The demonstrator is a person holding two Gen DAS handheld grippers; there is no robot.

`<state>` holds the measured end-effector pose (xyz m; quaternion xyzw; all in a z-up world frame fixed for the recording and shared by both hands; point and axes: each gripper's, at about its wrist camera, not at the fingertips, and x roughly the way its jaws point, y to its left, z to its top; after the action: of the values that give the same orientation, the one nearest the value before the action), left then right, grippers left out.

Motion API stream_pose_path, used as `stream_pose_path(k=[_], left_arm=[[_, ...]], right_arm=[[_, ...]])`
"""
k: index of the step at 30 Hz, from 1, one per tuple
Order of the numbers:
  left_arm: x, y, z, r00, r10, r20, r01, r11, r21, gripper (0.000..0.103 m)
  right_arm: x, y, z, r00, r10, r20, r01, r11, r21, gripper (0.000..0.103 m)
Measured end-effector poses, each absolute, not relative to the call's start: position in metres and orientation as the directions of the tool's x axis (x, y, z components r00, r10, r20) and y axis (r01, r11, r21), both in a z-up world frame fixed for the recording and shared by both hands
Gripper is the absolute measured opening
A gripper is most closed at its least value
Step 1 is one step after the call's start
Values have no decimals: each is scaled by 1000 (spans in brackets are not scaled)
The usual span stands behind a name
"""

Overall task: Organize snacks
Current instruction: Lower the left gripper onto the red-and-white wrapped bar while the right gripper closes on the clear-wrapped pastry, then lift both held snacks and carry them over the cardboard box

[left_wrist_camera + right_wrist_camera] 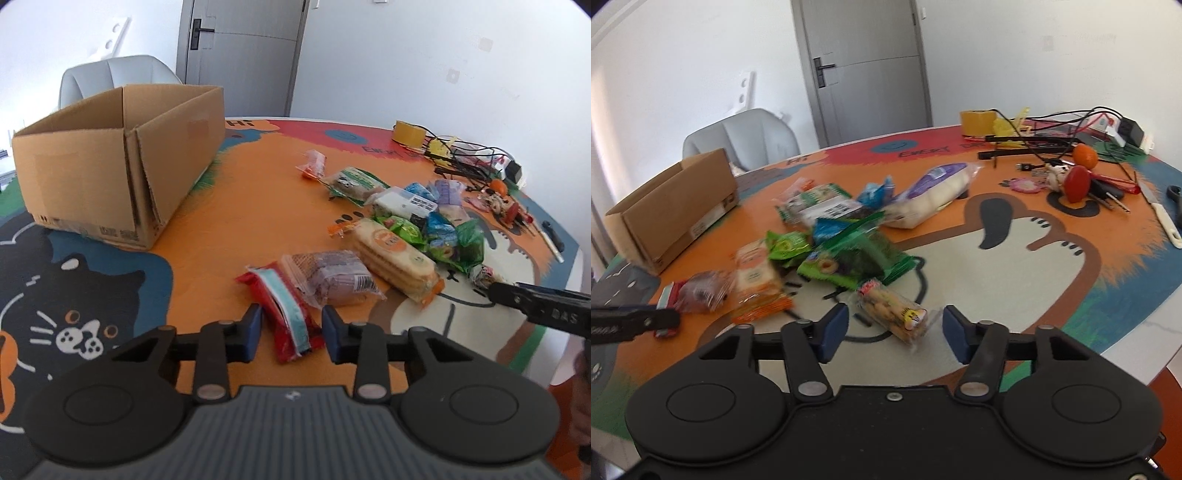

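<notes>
A red snack packet (281, 295) with a pale blue stripe lies on the colourful tablecloth, and my left gripper (291, 326) is shut on it, its blue pads against both long edges. A clear packet of peanuts (892, 314) lies between the pads of my right gripper (895, 330), which is open with a small gap on each side. Beyond them sits a pile of snacks: a cracker pack (393, 254), a purple-labelled clear bag (332, 277) and green packets (849, 258). An open cardboard box (110, 166) stands at the left.
Cables, a yellow tape roll (408, 134), keys, an orange (1085, 155) and a white knife (1161, 214) crowd the table's far right. A grey chair (746, 136) stands behind the box, and the table's edge (1145, 328) runs close on the right.
</notes>
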<state>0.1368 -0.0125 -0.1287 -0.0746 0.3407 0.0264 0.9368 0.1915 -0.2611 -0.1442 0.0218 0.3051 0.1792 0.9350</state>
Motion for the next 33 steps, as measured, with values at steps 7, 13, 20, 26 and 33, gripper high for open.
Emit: stream_pose_path(k=[7, 13, 20, 26, 33], left_arm=[[144, -14, -131, 773, 21, -634, -107, 989, -98, 36], [145, -17, -133, 775, 43, -631, -109, 992, -67, 36], [144, -10, -133, 774, 48, -631, -123, 990, -76, 23], [138, -2, -130, 769, 38, -638, -132, 986, -101, 21], [125, 9, -120, 783, 41, -621, -148, 982, -121, 20]], right_arm=[[188, -258, -140, 732, 389, -560, -373, 916, 149, 42], [195, -254, -142, 737, 386, -555, -377, 916, 136, 46], [198, -245, -145, 745, 378, -550, -384, 917, 110, 48], [197, -245, -140, 714, 393, -579, -396, 909, 129, 23], [190, -232, -132, 684, 454, -571, -431, 883, 186, 21]])
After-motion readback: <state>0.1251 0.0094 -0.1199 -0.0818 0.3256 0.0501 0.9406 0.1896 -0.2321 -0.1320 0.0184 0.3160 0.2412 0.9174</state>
